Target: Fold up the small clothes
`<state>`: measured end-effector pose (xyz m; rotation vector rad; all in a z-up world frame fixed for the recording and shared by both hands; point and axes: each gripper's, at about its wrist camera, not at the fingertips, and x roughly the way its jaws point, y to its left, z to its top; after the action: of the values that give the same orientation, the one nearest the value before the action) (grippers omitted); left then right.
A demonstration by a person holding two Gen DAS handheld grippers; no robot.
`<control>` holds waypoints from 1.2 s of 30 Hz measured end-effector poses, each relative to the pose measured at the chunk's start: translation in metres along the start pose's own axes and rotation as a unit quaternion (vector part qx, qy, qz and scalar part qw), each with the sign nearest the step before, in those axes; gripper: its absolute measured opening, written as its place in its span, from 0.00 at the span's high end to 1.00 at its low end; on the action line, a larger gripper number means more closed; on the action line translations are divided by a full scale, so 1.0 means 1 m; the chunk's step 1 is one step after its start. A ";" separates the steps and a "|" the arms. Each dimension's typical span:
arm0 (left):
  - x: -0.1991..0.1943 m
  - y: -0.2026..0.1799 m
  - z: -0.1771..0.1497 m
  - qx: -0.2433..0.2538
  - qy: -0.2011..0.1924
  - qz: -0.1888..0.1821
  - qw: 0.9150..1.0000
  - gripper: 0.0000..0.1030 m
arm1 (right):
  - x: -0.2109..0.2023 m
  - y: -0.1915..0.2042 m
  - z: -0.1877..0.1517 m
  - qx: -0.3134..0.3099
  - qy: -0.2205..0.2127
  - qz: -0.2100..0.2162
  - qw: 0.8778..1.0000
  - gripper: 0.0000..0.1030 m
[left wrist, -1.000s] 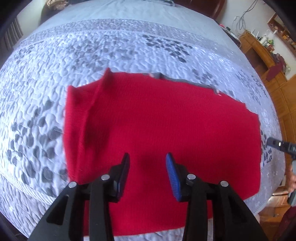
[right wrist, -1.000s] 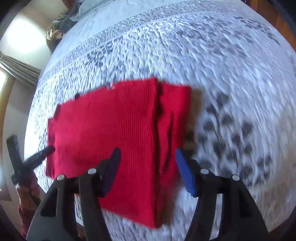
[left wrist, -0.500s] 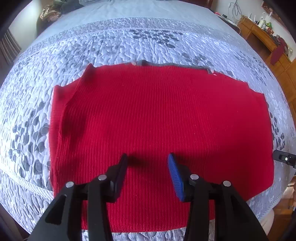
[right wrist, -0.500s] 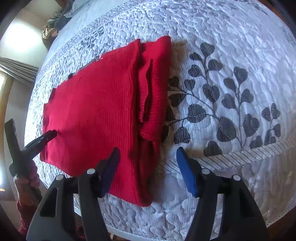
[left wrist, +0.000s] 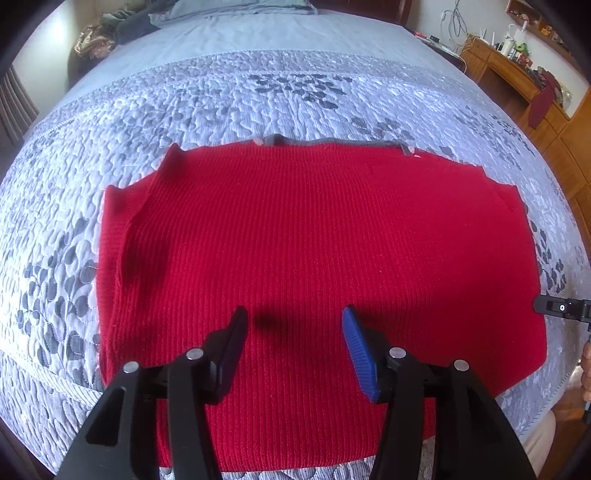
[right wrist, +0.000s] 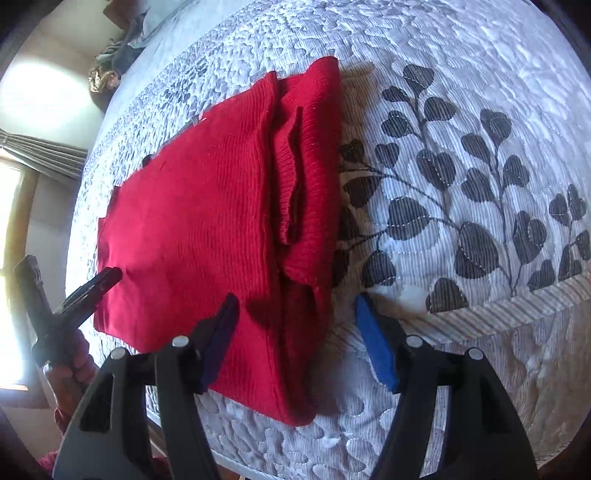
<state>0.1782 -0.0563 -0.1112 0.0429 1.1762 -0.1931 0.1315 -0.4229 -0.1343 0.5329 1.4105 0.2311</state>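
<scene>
A red ribbed knit garment lies flat on the bed, folded into a wide rectangle. A grey edge shows at its far side. My left gripper is open and empty, hovering over the garment's near middle. In the right wrist view the garment shows folded layers along its right edge. My right gripper is open and empty, straddling that right edge near the front corner. The left gripper also shows at the garment's far left end.
The bed has a grey quilted cover with dark leaf prints. The bed's front edge runs just below the grippers. A wooden dresser stands at the far right. Pillows and clothes lie at the head.
Both grippers have moved down and closer to the garment. The right gripper has shifted toward the garment's right edge. Both stay open.
</scene>
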 end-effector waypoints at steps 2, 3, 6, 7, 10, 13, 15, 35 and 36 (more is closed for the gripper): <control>0.001 -0.002 0.000 0.005 -0.002 -0.003 1.000 0.48 | 0.001 0.002 0.001 -0.001 0.004 0.007 1.000 0.38; 0.001 -0.003 0.001 0.007 -0.002 -0.004 1.000 0.47 | 0.004 0.005 0.002 -0.005 0.009 0.016 1.000 0.40; 0.003 -0.003 0.002 0.007 -0.004 -0.009 1.000 0.47 | 0.010 0.015 0.005 -0.020 0.016 0.014 1.000 0.41; 0.003 -0.003 0.003 0.008 -0.005 -0.012 1.000 0.47 | 0.012 0.017 0.005 -0.022 0.015 0.014 1.000 0.41; 0.005 -0.004 0.004 0.012 -0.008 -0.011 1.000 0.47 | 0.016 0.011 0.005 -0.011 0.018 0.014 1.000 0.45; 0.008 -0.003 0.006 0.014 -0.008 -0.013 1.000 0.46 | 0.014 0.006 0.003 -0.007 0.019 0.016 1.000 0.48; 0.010 -0.003 0.006 0.016 -0.008 -0.013 1.000 0.44 | 0.014 0.007 0.001 -0.015 0.020 0.010 1.000 0.47; 0.026 0.006 0.010 0.002 0.014 -0.034 0.999 0.38 | 0.020 0.011 0.000 -0.001 0.020 0.049 0.999 0.68; 0.027 0.006 0.010 0.001 0.015 -0.036 0.999 0.38 | 0.021 0.009 0.001 0.008 0.020 0.055 0.998 0.68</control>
<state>0.1983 -0.0552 -0.1328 0.0061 1.2082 -0.2580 0.1372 -0.4063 -0.1481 0.6233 1.4246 0.3211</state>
